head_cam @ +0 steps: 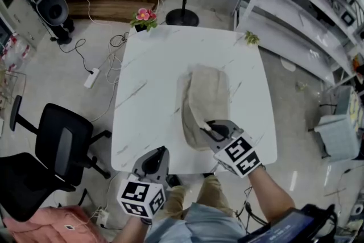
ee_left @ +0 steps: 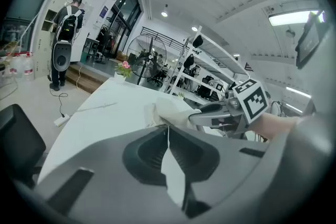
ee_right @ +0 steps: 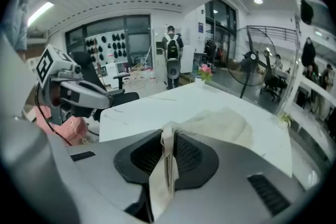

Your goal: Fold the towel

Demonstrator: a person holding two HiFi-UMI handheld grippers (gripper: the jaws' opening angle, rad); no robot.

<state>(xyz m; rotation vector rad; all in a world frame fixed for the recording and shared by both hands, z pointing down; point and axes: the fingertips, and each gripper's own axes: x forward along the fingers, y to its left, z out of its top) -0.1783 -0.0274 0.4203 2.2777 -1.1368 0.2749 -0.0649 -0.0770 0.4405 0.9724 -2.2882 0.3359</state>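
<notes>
From the head view, a beige towel [head_cam: 206, 97] lies on a white table [head_cam: 153, 65], bunched lengthwise and running away from the right gripper [head_cam: 211, 131]. That gripper sits at the towel's near end with its tips on the cloth. The left gripper [head_cam: 154, 163] hangs at the table's near edge, down and to the left of the right one, apart from the towel. A black chair [head_cam: 62, 145] stands on the floor further out on the left gripper's side. Pink flowers [head_cam: 144, 17] stand at the table's far corner, well ahead of both tools.

In the left gripper view, its jaws are pressed together with nothing caught between them. The towel lies just ahead of the tips, and the right gripper is ahead and to the right, its nose against the cloth.

In the right gripper view, its jaws are clenched on a fold of the towel: a strip of cloth stands up between the pads and hangs down in front. The rest of the towel spreads on the table ahead and slightly right. The left gripper shows off to the left, clear of the cloth.
</notes>
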